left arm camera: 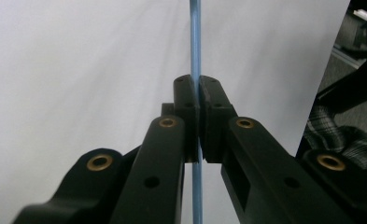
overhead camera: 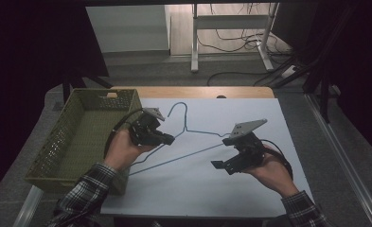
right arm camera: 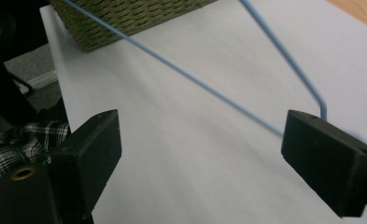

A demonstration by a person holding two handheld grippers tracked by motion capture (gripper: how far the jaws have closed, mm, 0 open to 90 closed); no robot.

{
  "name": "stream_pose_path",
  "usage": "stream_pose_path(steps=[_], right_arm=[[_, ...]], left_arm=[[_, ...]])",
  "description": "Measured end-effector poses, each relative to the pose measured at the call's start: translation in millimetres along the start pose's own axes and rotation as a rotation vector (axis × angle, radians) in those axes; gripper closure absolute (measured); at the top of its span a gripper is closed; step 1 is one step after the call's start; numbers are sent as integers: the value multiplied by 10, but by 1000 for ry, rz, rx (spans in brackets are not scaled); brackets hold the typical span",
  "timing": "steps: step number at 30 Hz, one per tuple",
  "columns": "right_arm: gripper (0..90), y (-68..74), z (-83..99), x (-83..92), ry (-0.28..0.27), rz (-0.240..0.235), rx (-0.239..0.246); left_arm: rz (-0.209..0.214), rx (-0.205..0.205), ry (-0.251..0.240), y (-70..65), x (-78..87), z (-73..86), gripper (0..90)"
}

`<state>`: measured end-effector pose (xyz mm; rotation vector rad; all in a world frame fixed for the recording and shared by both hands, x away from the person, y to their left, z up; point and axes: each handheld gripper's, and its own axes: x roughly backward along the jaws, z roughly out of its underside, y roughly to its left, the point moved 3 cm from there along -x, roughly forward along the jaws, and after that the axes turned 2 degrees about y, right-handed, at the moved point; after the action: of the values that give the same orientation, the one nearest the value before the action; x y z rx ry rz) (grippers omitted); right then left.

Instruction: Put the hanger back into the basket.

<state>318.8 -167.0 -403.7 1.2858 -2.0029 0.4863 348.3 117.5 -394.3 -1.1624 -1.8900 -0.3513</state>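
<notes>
Blue wire hanger point(overhead camera: 183, 137), one, is lying near one basket point(overhead camera: 86, 137); left claw point(left arm camera: 199, 100) is clamping it, right claw point(right arm camera: 200, 140) is gaping beside its corner

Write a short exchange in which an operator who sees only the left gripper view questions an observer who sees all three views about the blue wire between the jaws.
Operator: My jaws are shut on a thin blue wire. What is it part of?
Observer: It is a blue wire hanger, with its hook pointing toward the far side of the white table.
Operator: Is the other gripper holding it as well?
Observer: No. The right gripper has its jaws wide apart, with the hanger's bent corner just beside one of them.
</notes>
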Motion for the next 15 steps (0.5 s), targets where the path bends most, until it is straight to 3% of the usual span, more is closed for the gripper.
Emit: stream_pose_path(steps=[4, 8, 9, 14, 15], right_arm=[[81, -18, 70, 54, -27, 14, -38], [50, -68, 176, 98, -52, 30, -75], [47, -77, 197, 105, -58, 32, -86], [28, -121, 291, 120, -84, 42, -126], [29, -128, 309, 122, -87, 48, -130]], left_arm=[[-26, 27, -26, 81, 201, -2, 876], [-81, 50, -42, 171, 418, 14, 876], [-107, 74, -57, 223, 519, 31, 876], [-145, 109, -79, 345, 704, 89, 875], [-168, 124, -81, 408, 781, 129, 875]])
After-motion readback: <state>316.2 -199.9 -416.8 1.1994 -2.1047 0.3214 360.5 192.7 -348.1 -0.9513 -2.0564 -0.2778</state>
